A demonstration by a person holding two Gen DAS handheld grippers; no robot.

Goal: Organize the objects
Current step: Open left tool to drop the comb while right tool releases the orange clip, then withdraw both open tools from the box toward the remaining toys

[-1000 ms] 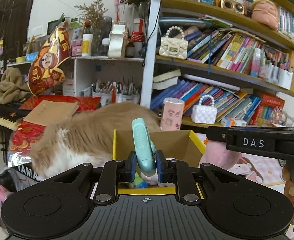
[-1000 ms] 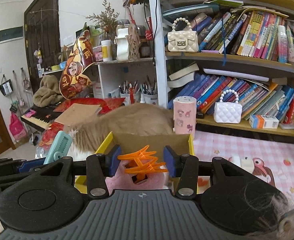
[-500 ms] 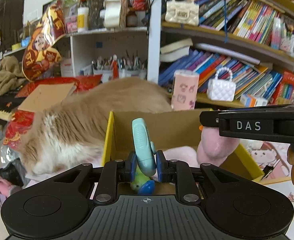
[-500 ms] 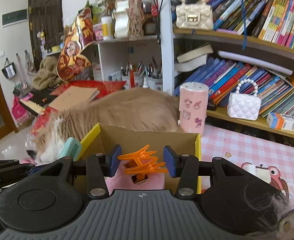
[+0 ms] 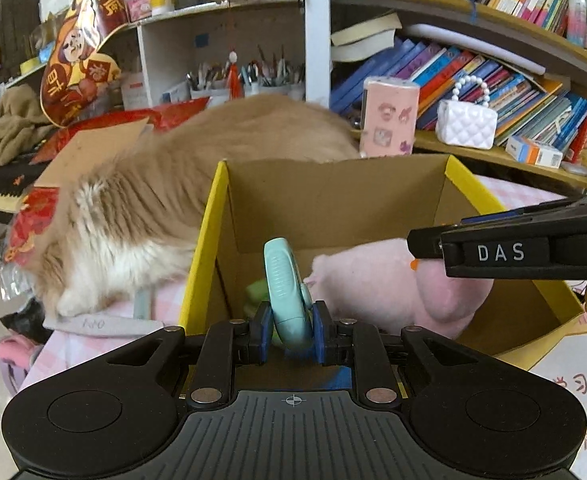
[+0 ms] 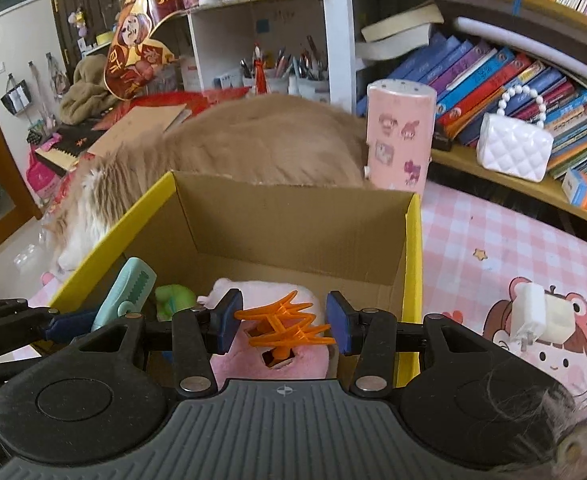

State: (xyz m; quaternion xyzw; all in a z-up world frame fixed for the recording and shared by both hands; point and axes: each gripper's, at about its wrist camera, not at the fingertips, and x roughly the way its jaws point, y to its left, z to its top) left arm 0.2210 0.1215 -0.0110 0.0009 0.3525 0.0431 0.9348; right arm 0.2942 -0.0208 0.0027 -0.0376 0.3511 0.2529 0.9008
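Left gripper (image 5: 292, 332) clamps a teal plastic comb (image 5: 287, 294); at its three o'clock, right gripper (image 6: 280, 326) pinches an orange plastic claw clip (image 6: 283, 326) above the yellow-edged cardboard box (image 6: 293, 216).

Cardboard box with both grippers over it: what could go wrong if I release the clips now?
1. The cat lies pressed against the cardboard box; if it stirs, the box could shift.
2. The orange clip in the right gripper hangs over the pink plush toy and may bounce off it.
3. The left gripper, shut on the teal clip, is close beside the right; they could bump.
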